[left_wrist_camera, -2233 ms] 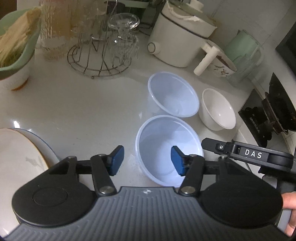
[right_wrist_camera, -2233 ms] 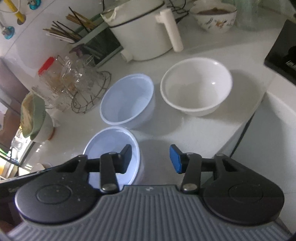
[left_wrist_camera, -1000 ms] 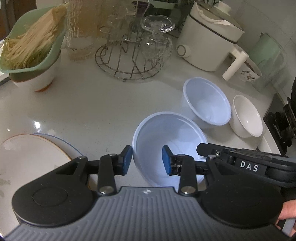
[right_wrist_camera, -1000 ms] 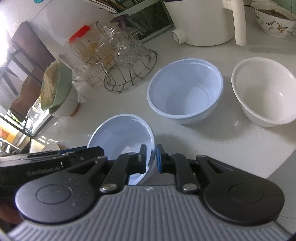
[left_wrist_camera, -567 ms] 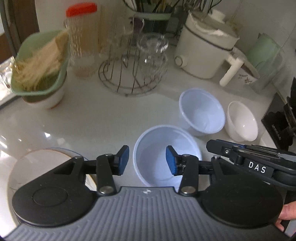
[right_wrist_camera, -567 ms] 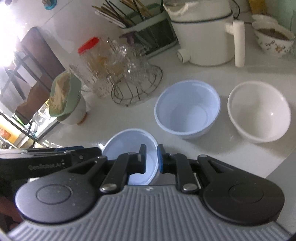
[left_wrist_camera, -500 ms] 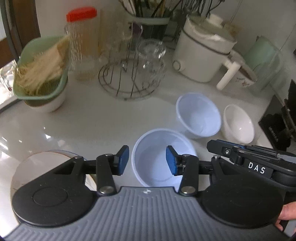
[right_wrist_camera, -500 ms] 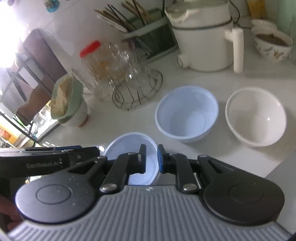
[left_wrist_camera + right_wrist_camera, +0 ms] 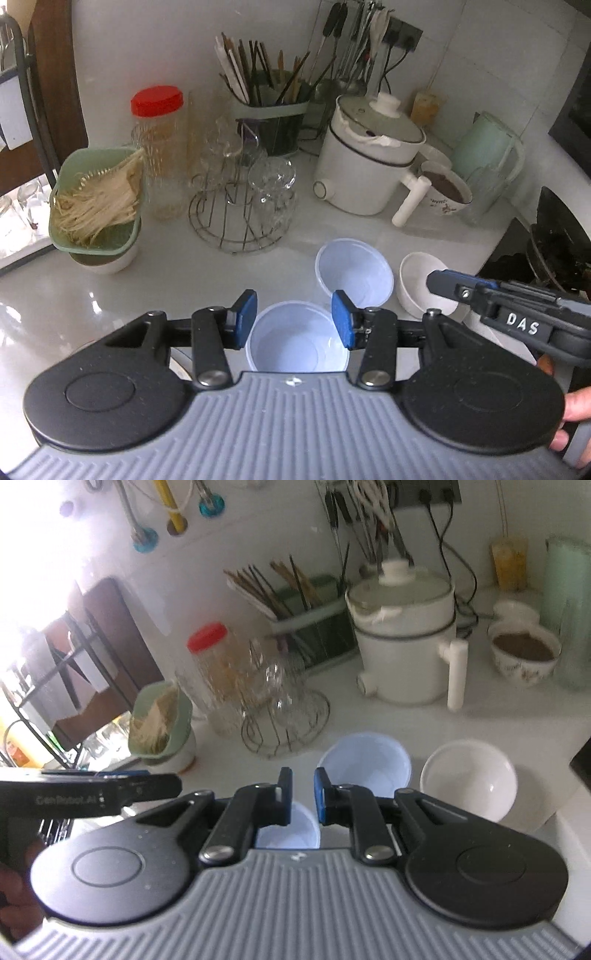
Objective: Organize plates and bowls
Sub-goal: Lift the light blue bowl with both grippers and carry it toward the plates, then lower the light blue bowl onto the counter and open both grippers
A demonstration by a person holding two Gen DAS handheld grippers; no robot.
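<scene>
The left claw [image 9: 294, 320] is spread apart at lower centre of its view, with the near blue bowl [image 9: 295, 349] showing between and below its pads, no contact visible. The right claw [image 9: 302, 800] has its fingers close together with a narrow gap; the near blue bowl [image 9: 291, 830] sits just under them at lower centre, but whether they pinch its rim cannot be told. In the left view the right claw's body, marked DAS, reaches in from the right edge

A second blue bowl [image 9: 354, 271] stands on the white surface [image 9: 177, 273] just beyond the near one, right of centre, and a white bowl [image 9: 419, 282] sits beside it further right, partly behind the DAS arm. The right view shows the same pair, second blue bowl [image 9: 365, 766] and white bowl [image 9: 469, 782], near each other but apart

Behind them, in the upper half, are a wire rack [image 9: 236, 218] of glasses, a white pot [image 9: 365, 173] and a green strainer [image 9: 98, 206] of noodles at left
</scene>
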